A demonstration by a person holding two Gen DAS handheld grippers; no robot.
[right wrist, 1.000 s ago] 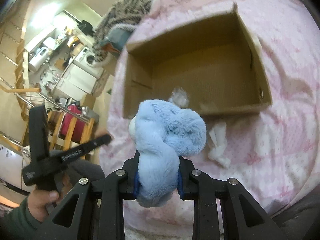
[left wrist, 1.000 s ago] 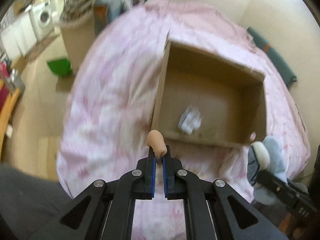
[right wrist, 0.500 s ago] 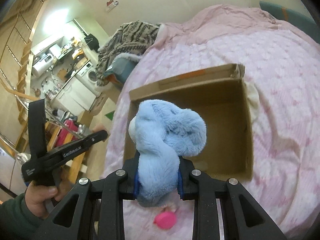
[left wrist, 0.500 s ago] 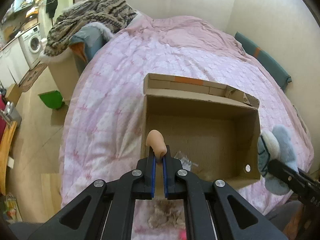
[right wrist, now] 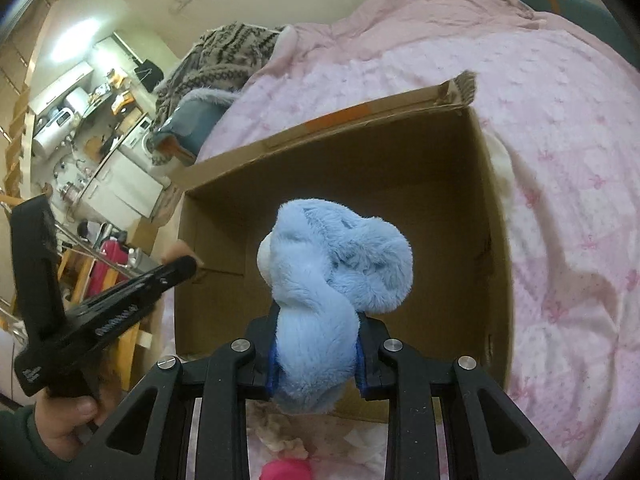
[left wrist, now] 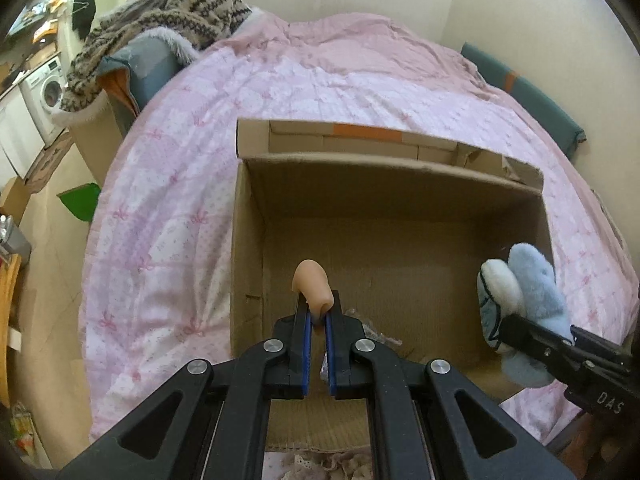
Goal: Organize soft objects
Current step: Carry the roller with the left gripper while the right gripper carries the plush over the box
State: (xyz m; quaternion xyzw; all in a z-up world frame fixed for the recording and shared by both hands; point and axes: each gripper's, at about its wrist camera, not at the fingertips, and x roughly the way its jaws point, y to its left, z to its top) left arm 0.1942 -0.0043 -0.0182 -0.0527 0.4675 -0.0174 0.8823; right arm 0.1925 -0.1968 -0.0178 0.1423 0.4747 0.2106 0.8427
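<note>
An open cardboard box (left wrist: 248,248) lies on the pink bed; it also shows in the right wrist view (right wrist: 496,240). My left gripper (left wrist: 316,318) is shut on a small peach soft toy (left wrist: 312,286) and holds it over the box's near left part. My right gripper (right wrist: 316,344) is shut on a blue plush toy (right wrist: 332,272), held over the box's near edge. The plush also shows at the right in the left wrist view (left wrist: 524,300). A small clear-wrapped item (left wrist: 380,336) lies on the box floor, mostly hidden.
The pink bedspread (left wrist: 168,200) surrounds the box. A patterned blanket (left wrist: 160,28) lies on a blue cushion at the bed's far left. A pink soft object (right wrist: 286,470) and pale cloth (right wrist: 280,436) lie on the bed before the box. A green dustpan (left wrist: 80,202) is on the floor.
Both grippers moved forward and closer over the box, still holding their toys. The box now fills more of each view.
</note>
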